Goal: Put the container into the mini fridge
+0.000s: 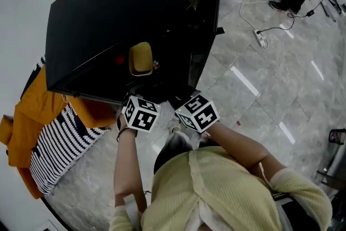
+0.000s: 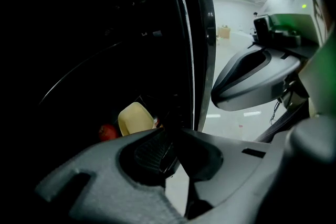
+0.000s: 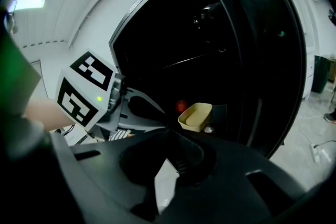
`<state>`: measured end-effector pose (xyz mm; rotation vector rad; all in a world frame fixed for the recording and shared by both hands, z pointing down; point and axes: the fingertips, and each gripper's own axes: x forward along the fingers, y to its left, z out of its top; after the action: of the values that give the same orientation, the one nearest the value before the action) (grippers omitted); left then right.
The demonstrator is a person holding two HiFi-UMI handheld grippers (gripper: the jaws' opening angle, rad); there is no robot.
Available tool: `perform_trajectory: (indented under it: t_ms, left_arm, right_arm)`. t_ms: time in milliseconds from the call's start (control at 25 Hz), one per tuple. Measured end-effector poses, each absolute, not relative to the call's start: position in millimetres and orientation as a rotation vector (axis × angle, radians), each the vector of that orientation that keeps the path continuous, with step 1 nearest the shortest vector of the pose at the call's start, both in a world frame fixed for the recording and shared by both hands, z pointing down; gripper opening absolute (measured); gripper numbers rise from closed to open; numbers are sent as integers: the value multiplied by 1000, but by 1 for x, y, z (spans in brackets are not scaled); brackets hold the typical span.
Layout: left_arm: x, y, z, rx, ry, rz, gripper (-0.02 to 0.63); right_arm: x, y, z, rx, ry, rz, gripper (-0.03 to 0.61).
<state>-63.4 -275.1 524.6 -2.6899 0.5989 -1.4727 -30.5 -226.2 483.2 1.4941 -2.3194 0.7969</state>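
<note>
Pale yellow open container [image 3: 195, 116] inside dark mini fridge [image 1: 108, 19] (red item [image 3: 181, 106] beside); left claw [image 2: 171, 132], right claw [image 3: 167, 131] closed, empty.

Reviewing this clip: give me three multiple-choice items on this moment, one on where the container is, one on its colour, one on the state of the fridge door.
1. Where is the container relative to the mini fridge?
A. On top of it
B. Inside it
C. Underneath it

2. What colour is the container?
A. Pale yellow
B. Blue
C. Green

3. How is the door?
A. Swung open
B. Fully shut
C. Taken off

Answers:
1 B: the container sits within the dark interior, in all three views.
2 A: it shows pale yellow against the black cabinet.
3 A: the door stands out edge-on beside the exposed interior.
</note>
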Motion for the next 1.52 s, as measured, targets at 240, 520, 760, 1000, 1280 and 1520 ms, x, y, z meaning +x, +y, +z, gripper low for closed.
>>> perform_trajectory:
  t_ms: [240,520,760,1000,1280,1520]
  left_arm:
    - [-76,-254,510,-2828,766,-1375,52]
    - [-98,-232,509,-2903,943,-1328,46]
    - [-118,-217,499,-2983,1149,-1233,29]
    - [-126,-201,499,-3130,1292,-1105,23]
    - [-133,-190,494,-3202,1436,-969,23]
    - [-132,-183,494,-3222,1459,-935,23]
  right_arm:
    - [-35,-225,478,1438,-2335,769,31]
    - [-44,-213,476,1396,-2358,750,31]
    - [-47,-203,476,1377,-2369,743,30]
    - [-50,-197,477,1363,-2372,729,29]
    - [-54,-189,478,1336,-2381,708,29]
    - [-58,-187,480,1310,-2383,695,28]
